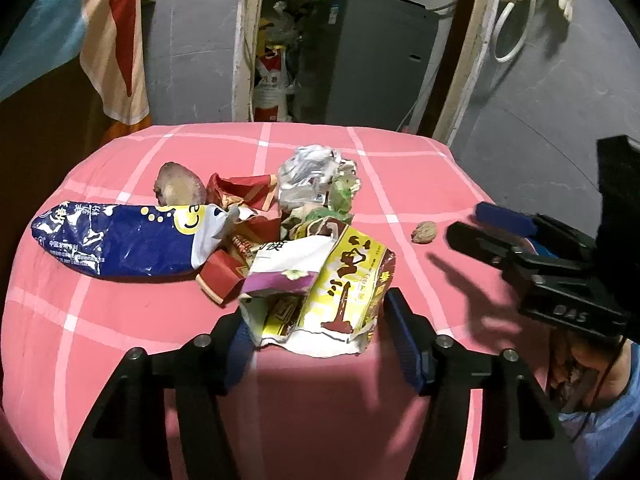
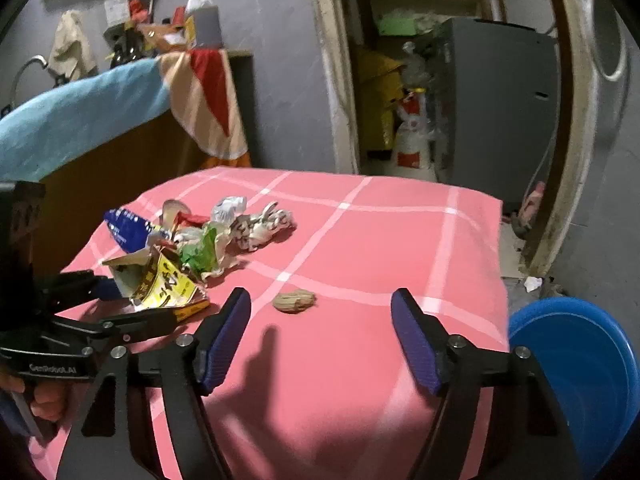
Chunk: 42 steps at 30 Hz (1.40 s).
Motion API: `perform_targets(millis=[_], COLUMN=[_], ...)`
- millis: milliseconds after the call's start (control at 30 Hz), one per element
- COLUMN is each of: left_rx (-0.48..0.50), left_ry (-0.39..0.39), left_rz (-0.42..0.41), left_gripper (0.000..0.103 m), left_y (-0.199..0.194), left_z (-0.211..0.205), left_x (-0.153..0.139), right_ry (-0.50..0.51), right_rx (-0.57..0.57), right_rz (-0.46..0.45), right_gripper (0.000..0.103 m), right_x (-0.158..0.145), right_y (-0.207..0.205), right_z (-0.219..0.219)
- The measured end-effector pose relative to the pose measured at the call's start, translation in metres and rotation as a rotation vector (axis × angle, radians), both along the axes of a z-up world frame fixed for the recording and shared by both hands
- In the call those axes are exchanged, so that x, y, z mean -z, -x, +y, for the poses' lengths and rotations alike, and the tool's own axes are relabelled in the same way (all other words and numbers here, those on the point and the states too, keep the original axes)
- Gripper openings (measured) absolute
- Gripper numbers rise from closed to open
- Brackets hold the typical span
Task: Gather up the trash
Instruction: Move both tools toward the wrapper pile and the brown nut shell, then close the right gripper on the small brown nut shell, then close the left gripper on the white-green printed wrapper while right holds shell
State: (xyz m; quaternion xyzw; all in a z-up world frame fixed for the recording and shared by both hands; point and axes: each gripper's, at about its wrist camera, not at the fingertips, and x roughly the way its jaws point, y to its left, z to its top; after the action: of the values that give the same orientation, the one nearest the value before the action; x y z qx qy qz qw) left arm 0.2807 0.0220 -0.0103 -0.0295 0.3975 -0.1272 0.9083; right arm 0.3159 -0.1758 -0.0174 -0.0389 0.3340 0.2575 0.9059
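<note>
A pile of trash lies on the pink checked table (image 1: pixel 120 340): a yellow wrapper (image 1: pixel 340 280), a blue and white bag (image 1: pixel 120 240), red packaging (image 1: pixel 244 192), crumpled paper (image 1: pixel 312 176) and a brown peel (image 1: pixel 176 188). My left gripper (image 1: pixel 316 340) is open, with its fingers either side of the yellow wrapper's near end. A small walnut-like piece (image 2: pixel 294 301) lies alone on the cloth. My right gripper (image 2: pixel 320 340) is open and empty, just short of that piece. The yellow wrapper also shows in the right wrist view (image 2: pixel 168 286).
A blue plastic basin (image 2: pixel 576 372) stands off the table's right edge. A cloth-draped counter (image 2: pixel 80 120) is to the left. A doorway with a grey appliance (image 1: pixel 360 60) and bags lies behind the table.
</note>
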Motion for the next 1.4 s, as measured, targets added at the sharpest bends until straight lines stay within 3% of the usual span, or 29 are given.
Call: perform_targets(millis=[100,367,500,733,1133,1400], left_rx=[0.0,0.001,0.005,0.026,0.028,0.003], left_ry=[0.004,0.01,0.008,0.041,0.115,0.114], left_rz=[0.0,0.005,0.002,0.0,0.003,-0.01], left_gripper=[0.054,0.053,0.051,0.05,0.052,0.053], left_y=[-0.001,-0.004,0.001,0.016,0.035,0.048], left_z=[0.001,0.002,0.0,0.002,0.011,0.018], left_x=[0.0,-0.001,-0.002,-0.004,-0.006,-0.009], right_ry=[0.034,0.104,0.111,0.013,-0.057,-0.078], right_rx=[-0.03,-0.077,-0.065,-0.071,-0.05,-0.037], right_rz=[0.028,0.105,0.095,0.09,0.047,0.038], right_gripper=[0.049,0.048,0.024,0.024,0.024,0.024], right_x=[0.003,0.009,0.011,0.013,0.013,0.014], right_y=[-0.006,-0.018,-0.018,-0.007,0.034,0.044], right_z=[0.01,0.025,0.026,0.016,0.001,-0.002])
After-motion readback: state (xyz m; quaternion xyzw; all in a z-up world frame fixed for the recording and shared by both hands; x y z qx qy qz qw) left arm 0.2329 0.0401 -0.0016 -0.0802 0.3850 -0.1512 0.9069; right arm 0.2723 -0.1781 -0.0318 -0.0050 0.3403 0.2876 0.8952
